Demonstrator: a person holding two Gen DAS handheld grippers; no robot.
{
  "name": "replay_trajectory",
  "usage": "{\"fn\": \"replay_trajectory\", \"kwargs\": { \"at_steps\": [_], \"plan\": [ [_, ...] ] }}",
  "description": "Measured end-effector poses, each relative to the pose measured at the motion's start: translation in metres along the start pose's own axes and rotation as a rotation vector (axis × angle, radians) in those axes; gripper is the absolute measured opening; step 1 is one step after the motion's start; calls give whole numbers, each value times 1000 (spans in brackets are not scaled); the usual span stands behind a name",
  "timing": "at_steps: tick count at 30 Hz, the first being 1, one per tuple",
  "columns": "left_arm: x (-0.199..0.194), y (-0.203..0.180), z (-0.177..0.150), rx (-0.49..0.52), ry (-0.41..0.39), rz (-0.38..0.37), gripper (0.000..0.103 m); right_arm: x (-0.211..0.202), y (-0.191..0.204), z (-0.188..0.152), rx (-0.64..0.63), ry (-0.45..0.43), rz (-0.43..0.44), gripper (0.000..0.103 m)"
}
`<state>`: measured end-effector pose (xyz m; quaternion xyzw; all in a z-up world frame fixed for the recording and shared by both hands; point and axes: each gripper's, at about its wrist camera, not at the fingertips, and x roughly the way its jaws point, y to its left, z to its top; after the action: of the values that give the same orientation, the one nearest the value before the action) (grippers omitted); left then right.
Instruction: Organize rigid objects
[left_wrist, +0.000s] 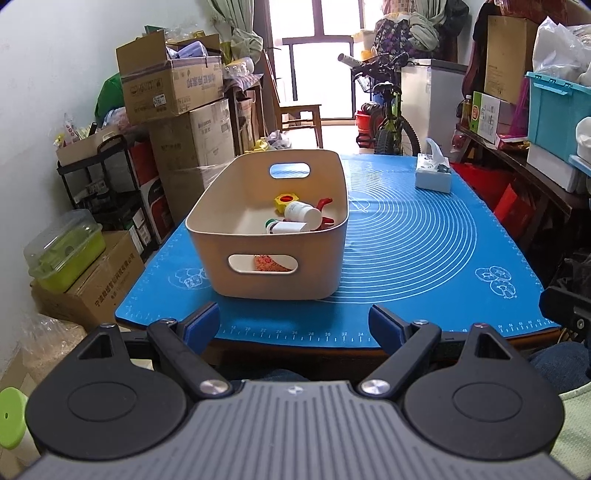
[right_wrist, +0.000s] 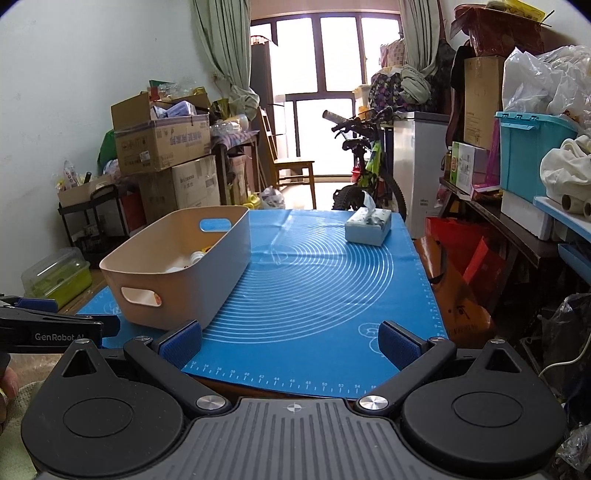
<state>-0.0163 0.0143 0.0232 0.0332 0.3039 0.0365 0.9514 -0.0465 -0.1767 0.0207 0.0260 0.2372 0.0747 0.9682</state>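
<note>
A beige plastic bin (left_wrist: 221, 236) (right_wrist: 229, 254) with cut-out handles stands on the left half of a blue silicone mat (left_wrist: 406, 240) (right_wrist: 325, 280). Inside it lie a white bottle (left_wrist: 303, 213), a smaller white bottle with a green cap (left_wrist: 286, 226), a yellow nut-shaped toy (left_wrist: 286, 199), a red piece (left_wrist: 325, 203) and a patterned item (left_wrist: 269, 263) seen through the near handle hole. My left gripper (left_wrist: 293, 323) hovers open at the mat's near edge, short of the bin. My right gripper (right_wrist: 290, 341) is open and empty over the near edge, right of the bin.
A tissue box (left_wrist: 433, 172) (right_wrist: 368, 225) sits at the mat's far right. Stacked cardboard boxes (left_wrist: 173, 85) and a black cart (left_wrist: 103, 184) crowd the left side. A bicycle (left_wrist: 388, 122) stands beyond the table, and shelves with a teal crate (right_wrist: 532, 155) line the right.
</note>
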Motion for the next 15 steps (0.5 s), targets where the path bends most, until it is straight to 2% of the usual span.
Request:
{"fn": "replay_trajectory", "kwargs": {
  "at_steps": [15],
  "plan": [
    [1,1,-1,-9,11,-7,87,4,4,-2,-16,5,-10,101]
  ]
}}
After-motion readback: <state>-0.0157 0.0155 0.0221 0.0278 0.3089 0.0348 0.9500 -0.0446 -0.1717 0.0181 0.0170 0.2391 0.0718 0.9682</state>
